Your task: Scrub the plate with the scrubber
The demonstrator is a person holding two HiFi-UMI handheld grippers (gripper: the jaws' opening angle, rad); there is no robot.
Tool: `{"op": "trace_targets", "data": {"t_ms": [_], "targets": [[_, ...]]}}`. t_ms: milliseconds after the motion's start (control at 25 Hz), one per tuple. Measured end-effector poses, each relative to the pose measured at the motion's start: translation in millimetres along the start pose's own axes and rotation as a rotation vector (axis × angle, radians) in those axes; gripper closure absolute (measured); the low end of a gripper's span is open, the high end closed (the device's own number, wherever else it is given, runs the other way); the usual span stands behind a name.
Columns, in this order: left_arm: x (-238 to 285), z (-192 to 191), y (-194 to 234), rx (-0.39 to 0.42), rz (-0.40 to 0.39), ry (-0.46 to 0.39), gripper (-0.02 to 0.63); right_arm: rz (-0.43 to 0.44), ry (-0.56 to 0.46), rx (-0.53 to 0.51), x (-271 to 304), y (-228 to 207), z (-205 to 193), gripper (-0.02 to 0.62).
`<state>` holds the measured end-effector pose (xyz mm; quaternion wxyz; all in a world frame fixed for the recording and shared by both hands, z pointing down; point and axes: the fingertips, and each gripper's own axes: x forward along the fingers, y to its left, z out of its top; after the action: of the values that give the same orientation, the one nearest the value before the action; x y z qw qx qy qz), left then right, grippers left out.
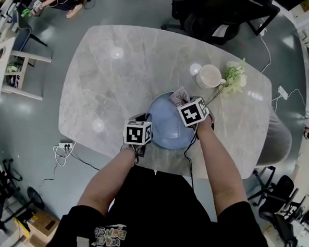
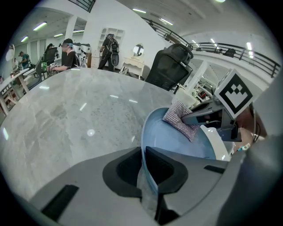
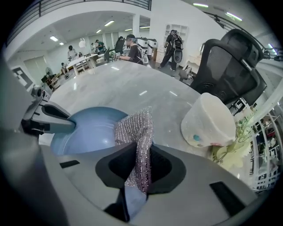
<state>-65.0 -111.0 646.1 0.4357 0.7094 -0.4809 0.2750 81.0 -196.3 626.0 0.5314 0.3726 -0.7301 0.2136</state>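
**A:** Where does each thing sit?
**B:** My left claw (image 2: pixel 142 161) clamps the near rim of the blue plate (image 1: pixel 164 129) at the counter (image 1: pixel 116 71) edge. My right claw (image 3: pixel 140 165) pinches the scrubber (image 3: pixel 135 130) over it.
**A:** Handling?
**B:** Plate: stiff, smooth, likely breakable, so I hold the rim. Scrubber: soft, light mesh, gripped by a fold.

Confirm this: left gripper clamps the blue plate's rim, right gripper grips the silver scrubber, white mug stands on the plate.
Wrong: the white mug stands on the table beside the blue plate, as the right gripper view shows. The left gripper on the rim and right gripper on the silver scrubber are correct.
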Motion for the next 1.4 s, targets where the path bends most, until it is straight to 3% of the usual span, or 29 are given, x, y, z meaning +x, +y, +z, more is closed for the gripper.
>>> {"op": "trace_targets", "data": {"t_ms": [640,1120,1400], "targets": [[-2.2,1.8,0.6,0.006,0.022,-0.019,0.565,-0.057,-0.004,-0.018,-29.2,-20.5,-35.0,0.523],[-2.5,3.8,3.0,-0.052,0.044,-0.052,0.568,-0.033,-0.051,0.074,-46.5,-11.4,-77.4,0.523],[-3.8,3.5,2.8,-0.083,0.052,-0.062,0.569,0.028,-0.085,0.133,-54.9,15.4,-94.3,0.523]]}}
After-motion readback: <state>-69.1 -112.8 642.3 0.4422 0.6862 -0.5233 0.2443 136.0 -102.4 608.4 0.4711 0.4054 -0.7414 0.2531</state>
